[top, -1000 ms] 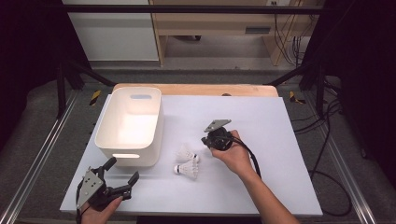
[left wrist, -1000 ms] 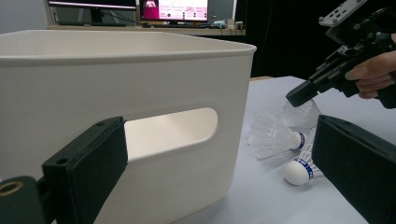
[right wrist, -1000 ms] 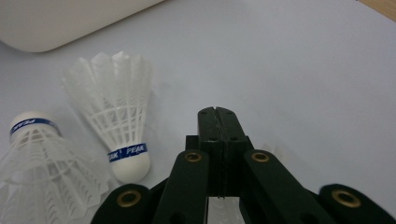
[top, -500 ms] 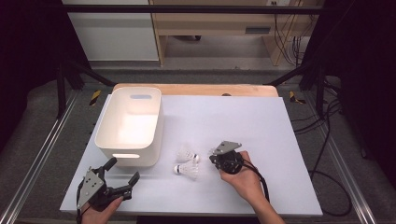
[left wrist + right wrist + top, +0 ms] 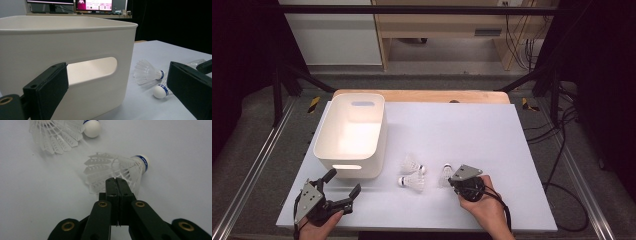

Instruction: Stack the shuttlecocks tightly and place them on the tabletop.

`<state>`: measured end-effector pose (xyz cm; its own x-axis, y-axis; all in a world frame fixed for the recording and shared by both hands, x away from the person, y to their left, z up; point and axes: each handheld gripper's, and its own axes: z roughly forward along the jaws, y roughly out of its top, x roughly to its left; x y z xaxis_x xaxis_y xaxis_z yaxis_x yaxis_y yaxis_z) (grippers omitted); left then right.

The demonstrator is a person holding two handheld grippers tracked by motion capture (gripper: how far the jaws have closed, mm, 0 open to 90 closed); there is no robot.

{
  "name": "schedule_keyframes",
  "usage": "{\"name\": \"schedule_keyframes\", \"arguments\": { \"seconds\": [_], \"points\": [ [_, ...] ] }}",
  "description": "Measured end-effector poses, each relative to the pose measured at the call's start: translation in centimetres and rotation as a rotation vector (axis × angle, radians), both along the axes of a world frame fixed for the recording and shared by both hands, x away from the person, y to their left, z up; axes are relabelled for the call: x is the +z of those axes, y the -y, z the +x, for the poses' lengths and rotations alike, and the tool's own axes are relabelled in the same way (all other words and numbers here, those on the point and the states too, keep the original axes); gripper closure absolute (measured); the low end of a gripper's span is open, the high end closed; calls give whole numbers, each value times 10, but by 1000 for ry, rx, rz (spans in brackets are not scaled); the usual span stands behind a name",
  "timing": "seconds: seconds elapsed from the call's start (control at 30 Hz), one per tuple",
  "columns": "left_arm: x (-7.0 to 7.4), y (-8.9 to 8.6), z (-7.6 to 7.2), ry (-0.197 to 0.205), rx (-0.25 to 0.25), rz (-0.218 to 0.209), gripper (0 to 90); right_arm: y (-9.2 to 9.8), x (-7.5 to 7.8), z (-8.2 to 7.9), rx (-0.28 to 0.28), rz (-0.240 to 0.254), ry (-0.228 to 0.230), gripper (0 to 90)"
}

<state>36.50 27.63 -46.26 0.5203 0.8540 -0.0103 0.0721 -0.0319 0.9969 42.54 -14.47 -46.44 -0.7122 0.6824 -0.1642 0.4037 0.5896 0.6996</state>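
A: How far along is this?

B: Barely started, I'd say. The bin (image 5: pixel 350 134) looks bare inside from above, and all 3 shuttlecocks lie on the desk (image 5: pixel 472 130) just right of its near corner.

A: Where exactly?

B: 2 lie close together: shuttle 1 (image 5: pixel 411 163) nearer the bin, shuttle 2 (image 5: pixel 412 183) in front of it. Shuttle 3 (image 5: pixel 445 174) lies a little further right, just beside the right claw (image 5: pixel 451 180).

A: Is that claw gripping it?

B: No. In the right gripper view the right claw (image 5: pixel 116 181) has its jaws pressed flat together with nothing between them, and its tip sits at the feather skirt of shuttle 3 (image 5: pixel 117 171), whose cork points away to the right. Whether the tip touches the feathers I can't tell. Another shuttle (image 5: pixel 61 132) lies beyond it.

A: And the left one?

B: The left claw (image 5: pixel 343 184) rests low at the desk's near left corner with its jaws spread wide and nothing between them. Its own view looks at the bin's handle slot (image 5: pixel 91 70).

A: So what's left?

B: Everything, by my reading: the right jaws must open before they can take shuttle 3, then all 3 need carrying to the bin
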Motion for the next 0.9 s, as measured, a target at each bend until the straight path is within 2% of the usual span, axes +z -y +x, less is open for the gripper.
{"name": "schedule_keyframes", "arguments": {
  "seconds": [0.33, 0.6, 0.9],
  "points": [
    [0, -1, 0, 0, 3, -4, 39, 22, 0, 7, -56, -8, 7, 899],
    [0, 0, 0, -1, 2, -1, 39, 45, -5, 19, -111, 13, 11, 900],
    [0, -1, 0, -1, 3, -2, 39, 56, -7, 29, -128, 32, 8, 900]
  ]
}}
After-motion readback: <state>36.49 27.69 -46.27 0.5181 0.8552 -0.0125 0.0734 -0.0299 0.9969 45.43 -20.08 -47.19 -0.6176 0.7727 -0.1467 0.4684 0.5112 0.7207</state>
